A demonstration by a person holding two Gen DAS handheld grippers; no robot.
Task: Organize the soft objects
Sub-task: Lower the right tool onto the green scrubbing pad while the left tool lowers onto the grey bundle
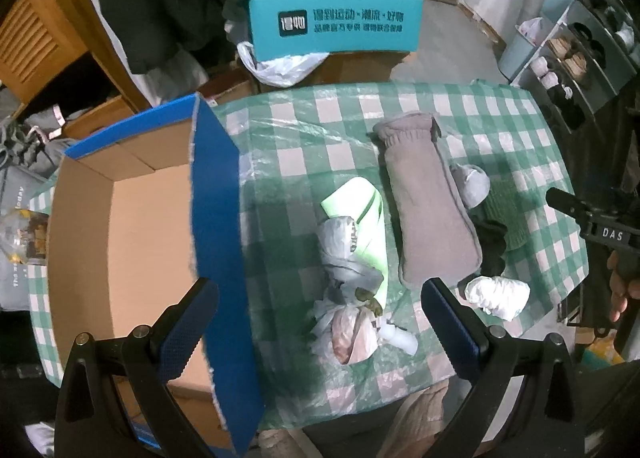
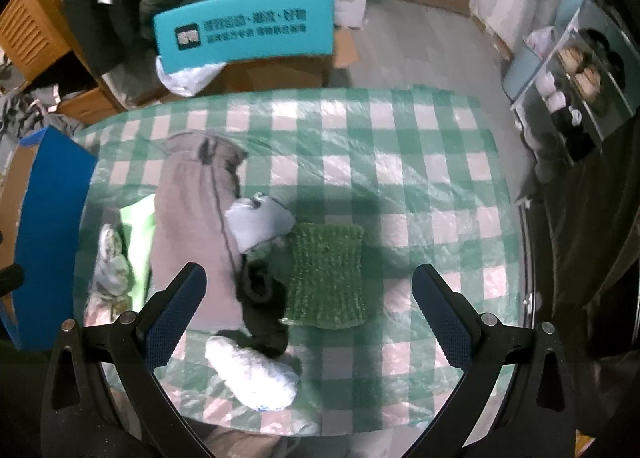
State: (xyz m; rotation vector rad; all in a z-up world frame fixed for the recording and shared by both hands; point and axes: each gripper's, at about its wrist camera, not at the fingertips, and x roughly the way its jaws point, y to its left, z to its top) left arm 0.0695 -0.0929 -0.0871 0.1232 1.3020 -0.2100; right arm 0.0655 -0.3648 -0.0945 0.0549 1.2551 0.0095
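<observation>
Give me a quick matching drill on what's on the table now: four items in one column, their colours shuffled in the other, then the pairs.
Items:
1. folded trousers
2. knitted square
3. cardboard box, outer wall
4. rolled bundle nearest the right gripper

Colours:
A. blue
B. white
C. grey-brown
D. green

Pairs: 1-C, 2-D, 3-A, 4-B
</observation>
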